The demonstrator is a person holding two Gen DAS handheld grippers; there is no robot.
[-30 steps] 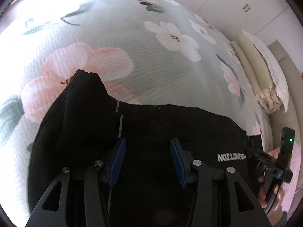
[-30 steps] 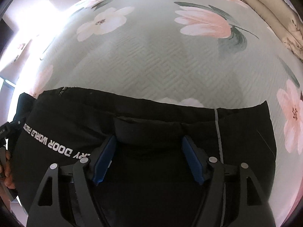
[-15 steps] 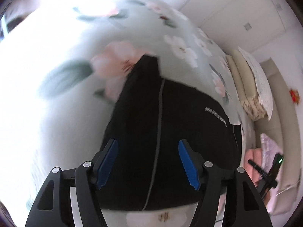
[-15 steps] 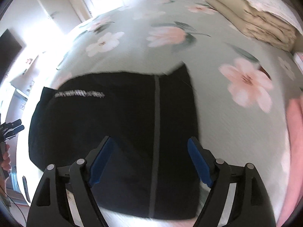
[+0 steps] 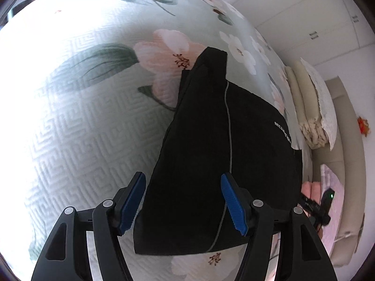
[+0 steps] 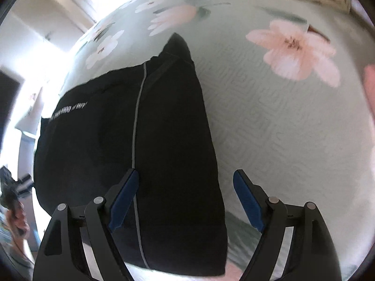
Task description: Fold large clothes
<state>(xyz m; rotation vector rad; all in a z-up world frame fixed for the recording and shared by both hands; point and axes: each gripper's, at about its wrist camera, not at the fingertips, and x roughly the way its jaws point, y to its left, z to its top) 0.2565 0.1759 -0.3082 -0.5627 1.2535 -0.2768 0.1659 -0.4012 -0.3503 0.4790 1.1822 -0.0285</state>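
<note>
A black garment (image 5: 211, 152) with a thin grey stripe and white lettering lies folded in a rough rectangle on the floral bedspread (image 5: 82, 128). My left gripper (image 5: 182, 203) hovers over one end of it, jaws open, and the blue pads hold nothing. In the right wrist view the same garment (image 6: 152, 140) stretches away to the upper left. Over its near right edge hangs my right gripper (image 6: 186, 201), open and empty, one finger above the cloth and one above the bedspread (image 6: 281, 128). A blurred hand (image 6: 14, 210) shows at the far left.
Folded beige bedding (image 5: 311, 121) is stacked at the bed's far right, with pink cloth (image 5: 309, 187) nearer. White cupboard doors (image 5: 304, 23) stand behind. A pink item (image 6: 370, 89) touches the right edge of the right wrist view.
Both grippers opened wider and drew back from the garment, each toward its own end. The bunched cloth that was between the right jaws now lies flat on the bed.
</note>
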